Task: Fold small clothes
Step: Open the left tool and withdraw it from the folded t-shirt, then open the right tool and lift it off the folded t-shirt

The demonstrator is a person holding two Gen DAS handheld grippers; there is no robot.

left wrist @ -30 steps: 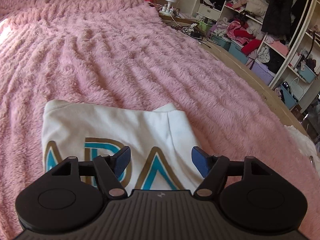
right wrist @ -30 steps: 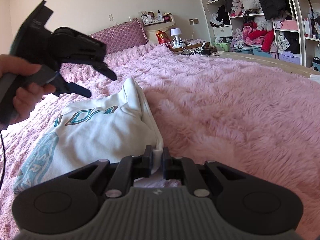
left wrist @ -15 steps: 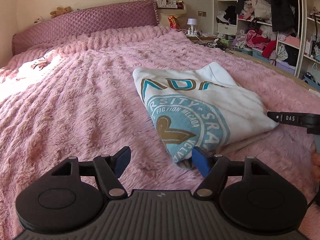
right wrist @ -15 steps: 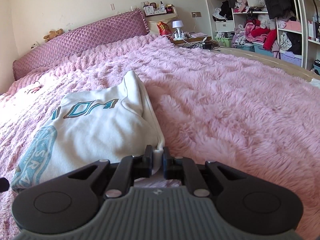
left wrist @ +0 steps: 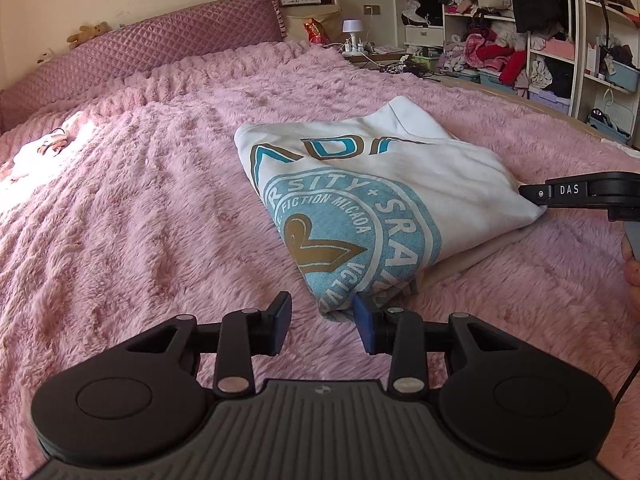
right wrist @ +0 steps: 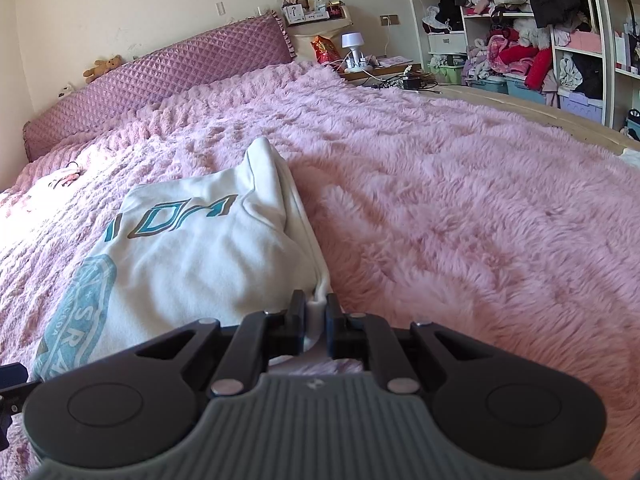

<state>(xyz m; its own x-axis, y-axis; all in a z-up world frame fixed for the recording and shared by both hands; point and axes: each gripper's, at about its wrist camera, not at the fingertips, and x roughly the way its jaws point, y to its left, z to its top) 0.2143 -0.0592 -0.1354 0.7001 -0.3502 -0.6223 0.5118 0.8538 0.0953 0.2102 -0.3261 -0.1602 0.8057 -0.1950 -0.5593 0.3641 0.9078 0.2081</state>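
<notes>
Left wrist view: the shirt (left wrist: 360,200) lies part-folded on the pink bedspread (left wrist: 140,220), its long axis running away and right from the left gripper (left wrist: 322,322). Its near corner sits between the closing jaws, not yet pinched.

Right wrist view: the right gripper (right wrist: 317,322) is clamped on the shirt's other corner (right wrist: 318,300).

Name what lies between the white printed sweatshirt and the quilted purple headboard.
Only bare fluffy pink blanket lies between the white printed sweatshirt and the quilted purple headboard, shown in both wrist views.
</notes>
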